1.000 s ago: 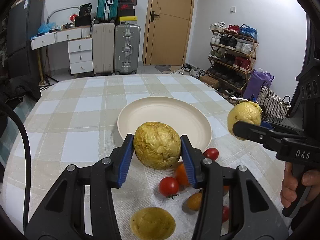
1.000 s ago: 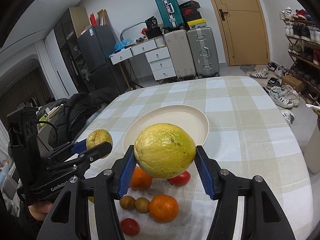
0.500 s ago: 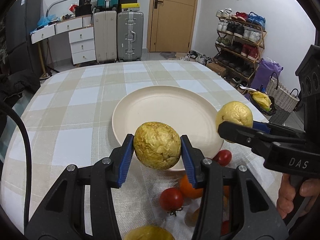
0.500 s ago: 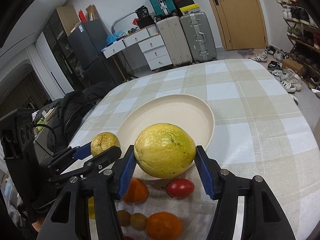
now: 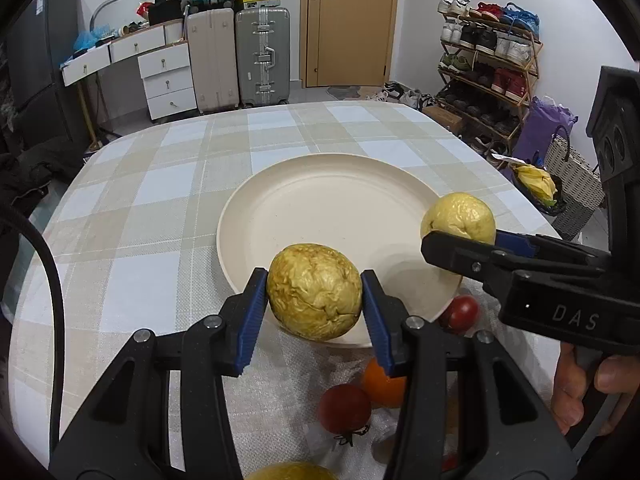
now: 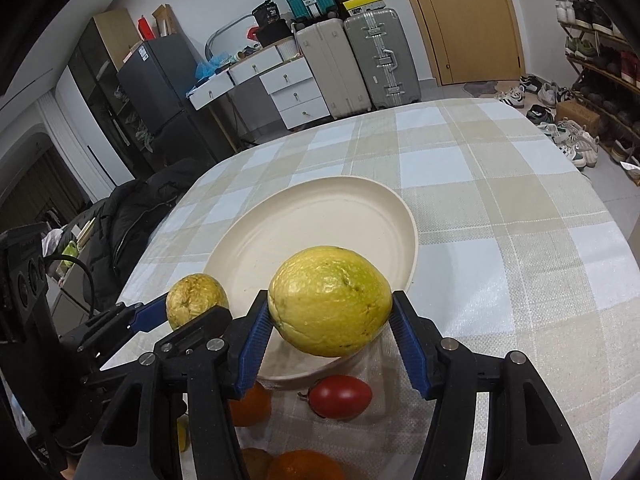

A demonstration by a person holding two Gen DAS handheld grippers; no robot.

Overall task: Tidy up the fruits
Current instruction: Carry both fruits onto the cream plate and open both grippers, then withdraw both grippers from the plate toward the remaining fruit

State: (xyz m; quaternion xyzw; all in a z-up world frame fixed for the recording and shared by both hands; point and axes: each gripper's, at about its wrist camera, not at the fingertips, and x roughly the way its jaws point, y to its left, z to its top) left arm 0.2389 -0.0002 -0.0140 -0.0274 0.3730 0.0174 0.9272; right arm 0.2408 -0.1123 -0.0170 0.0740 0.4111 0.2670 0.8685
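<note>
A lived-in home, seemingly a dining corner by the entrance; a table [image 5: 168,184] under a checked cloth fills the middle; beyond its far edge stand suitcases [image 5: 262,54] beside a wooden door [image 5: 347,20]; left of them a white drawer unit [image 5: 168,76] and a dark fridge [image 6: 160,92]; to the table's right, a loaded shoe rack [image 5: 486,60] and wicker basket [image 5: 576,184].

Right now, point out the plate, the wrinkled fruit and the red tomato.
plate [image 5: 320,216]: left wrist view, bare middle.
wrinkled fruit [image 5: 314,302]: left wrist view, front face.
red tomato [image 6: 340,396]: right wrist view, its middle.
</note>
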